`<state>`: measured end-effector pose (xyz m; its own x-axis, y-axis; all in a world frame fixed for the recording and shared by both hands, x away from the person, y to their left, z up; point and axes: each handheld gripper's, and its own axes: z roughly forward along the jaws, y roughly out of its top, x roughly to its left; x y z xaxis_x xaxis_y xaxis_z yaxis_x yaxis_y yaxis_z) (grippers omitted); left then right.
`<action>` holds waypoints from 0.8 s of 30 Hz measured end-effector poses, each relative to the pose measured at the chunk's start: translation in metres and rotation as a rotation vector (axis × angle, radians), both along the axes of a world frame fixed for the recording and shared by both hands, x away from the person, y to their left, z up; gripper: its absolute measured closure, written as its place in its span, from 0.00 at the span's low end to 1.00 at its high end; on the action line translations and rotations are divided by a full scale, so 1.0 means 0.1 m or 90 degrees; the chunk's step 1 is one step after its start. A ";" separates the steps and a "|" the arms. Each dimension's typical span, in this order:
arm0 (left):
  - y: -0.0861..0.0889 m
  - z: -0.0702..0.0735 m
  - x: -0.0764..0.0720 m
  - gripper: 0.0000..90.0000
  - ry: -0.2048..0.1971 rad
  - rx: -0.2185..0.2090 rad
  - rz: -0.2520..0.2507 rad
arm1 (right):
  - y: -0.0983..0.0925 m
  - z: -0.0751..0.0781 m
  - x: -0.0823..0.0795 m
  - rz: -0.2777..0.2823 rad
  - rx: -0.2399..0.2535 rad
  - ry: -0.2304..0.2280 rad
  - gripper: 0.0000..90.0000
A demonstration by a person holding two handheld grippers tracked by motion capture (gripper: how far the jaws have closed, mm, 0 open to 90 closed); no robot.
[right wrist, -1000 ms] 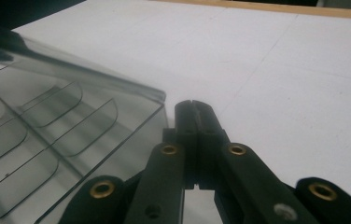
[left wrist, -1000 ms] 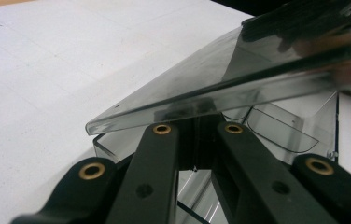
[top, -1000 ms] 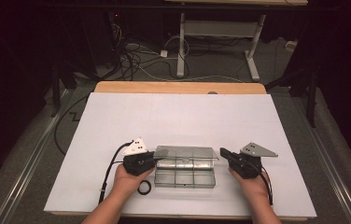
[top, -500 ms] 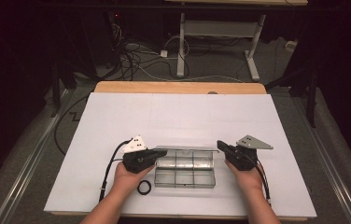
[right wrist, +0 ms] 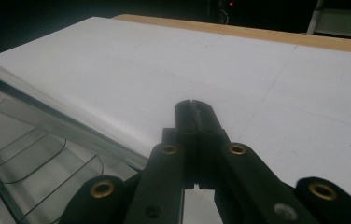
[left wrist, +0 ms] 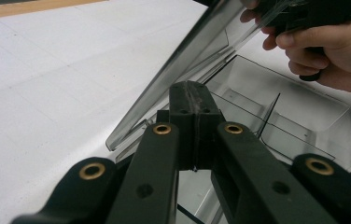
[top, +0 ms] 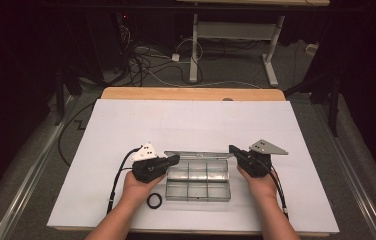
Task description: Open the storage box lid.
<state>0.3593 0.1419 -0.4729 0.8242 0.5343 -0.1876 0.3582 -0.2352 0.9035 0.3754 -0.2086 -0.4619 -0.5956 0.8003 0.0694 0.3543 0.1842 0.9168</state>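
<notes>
Both claws are pressed together, pinching nothing – the left gripper [top: 175, 160] steadies the clear compartment box [top: 198, 181] near the table's [top: 126, 120] front edge, while the right gripper [top: 232, 149] props its hinged lid [top: 198, 154] up, probably opening it

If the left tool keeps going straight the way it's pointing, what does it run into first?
Most likely the raised clear lid of the compartment box: the left tool, jaws shut, points straight at it, though depth is hard to judge.
</notes>
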 end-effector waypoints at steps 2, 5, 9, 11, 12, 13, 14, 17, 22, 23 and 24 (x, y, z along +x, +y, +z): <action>0.00 0.00 0.01 0.98 -0.001 0.000 0.000 | 0.02 0.01 0.01 0.001 0.000 -0.001 1.00; -0.01 -0.01 0.02 0.98 -0.003 0.001 0.000 | 0.04 0.03 0.03 0.004 0.000 -0.005 1.00; -0.02 0.00 0.03 0.98 -0.002 0.003 0.001 | 0.05 0.07 0.05 0.002 0.004 -0.013 1.00; -0.02 -0.01 0.03 0.98 -0.001 0.007 0.001 | 0.04 0.08 0.06 0.003 0.005 -0.012 1.00; -0.03 -0.01 0.03 0.98 -0.001 0.007 0.000 | 0.04 0.09 0.06 0.005 0.006 -0.014 1.00; -0.03 -0.01 0.04 0.98 0.001 0.006 0.000 | 0.04 0.09 0.06 0.005 0.007 -0.014 1.00; -0.03 0.00 0.04 0.98 0.001 0.010 0.000 | 0.04 0.10 0.07 0.004 0.009 -0.015 1.00; -0.04 0.01 0.05 0.98 0.000 0.012 0.001 | 0.04 0.10 0.07 0.006 0.012 -0.017 1.00; -0.04 0.00 0.08 0.98 0.005 0.010 0.007 | 0.05 0.11 0.08 0.010 0.017 -0.016 1.00; -0.04 0.00 0.08 0.98 0.006 0.010 0.007 | 0.05 0.12 0.08 0.011 0.018 -0.017 1.00; -0.04 0.00 0.09 0.98 0.007 0.011 0.007 | 0.06 0.12 0.09 0.015 0.018 -0.019 1.00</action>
